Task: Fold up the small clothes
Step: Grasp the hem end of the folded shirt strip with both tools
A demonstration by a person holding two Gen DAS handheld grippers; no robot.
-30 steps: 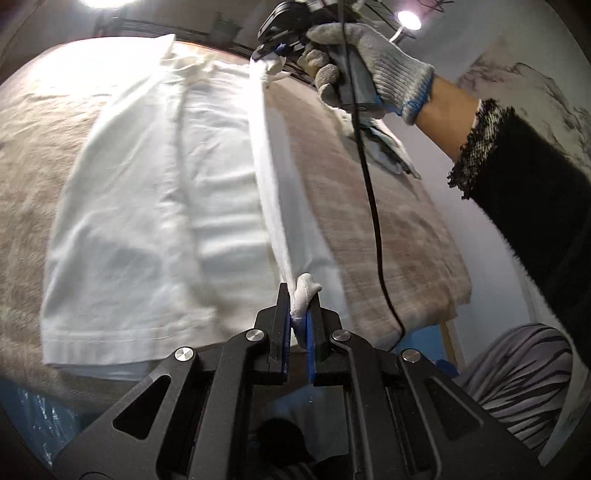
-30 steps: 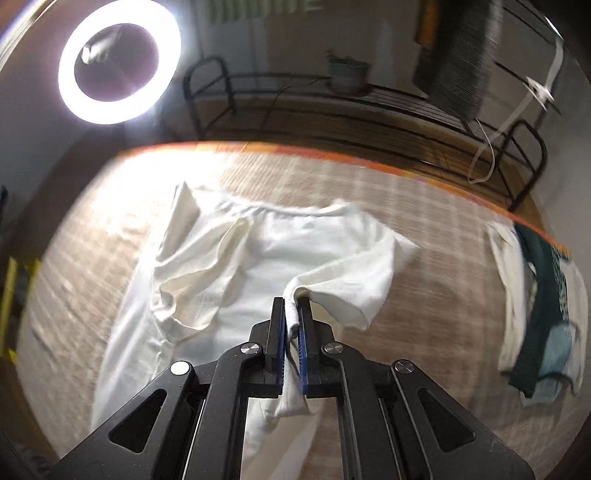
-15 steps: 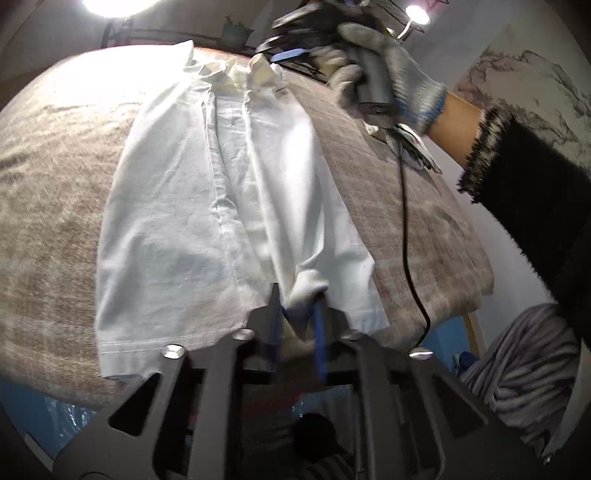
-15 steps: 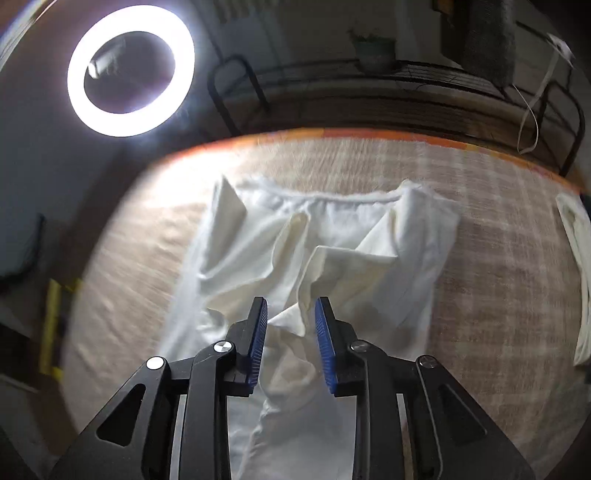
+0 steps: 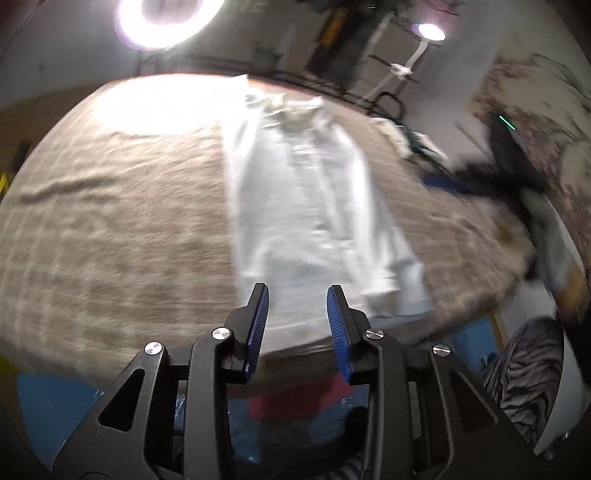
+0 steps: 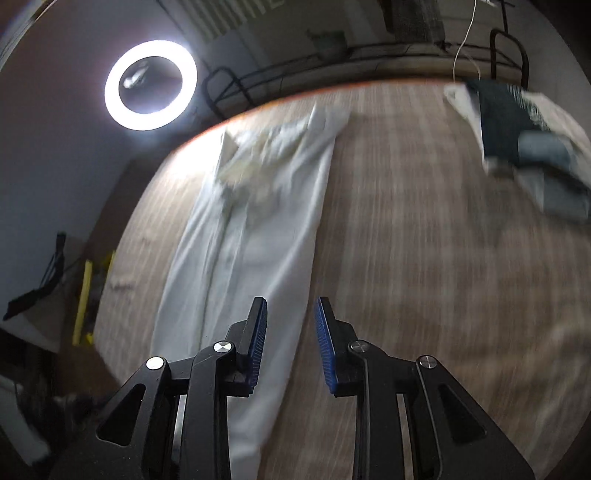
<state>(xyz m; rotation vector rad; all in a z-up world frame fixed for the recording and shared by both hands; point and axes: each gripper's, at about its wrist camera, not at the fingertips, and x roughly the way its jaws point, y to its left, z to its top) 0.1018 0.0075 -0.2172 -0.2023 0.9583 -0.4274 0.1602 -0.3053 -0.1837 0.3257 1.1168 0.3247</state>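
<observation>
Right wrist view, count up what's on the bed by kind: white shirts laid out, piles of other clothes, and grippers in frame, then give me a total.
White shirt laid out in a long folded strip: 1
Pile of other clothes, dark and pale pieces at the far right: 1
Gripper, the right gripper, open and empty: 1
Total: 3

A lit ring light (image 6: 150,85) stands beyond the far edge of the bench (image 6: 424,258), which wears a beige checked cover. A small lamp (image 5: 428,32) glows further right. A black metal rail (image 6: 332,70) runs behind the far edge. A grey striped cloth (image 5: 524,373) hangs off the near right corner.
</observation>
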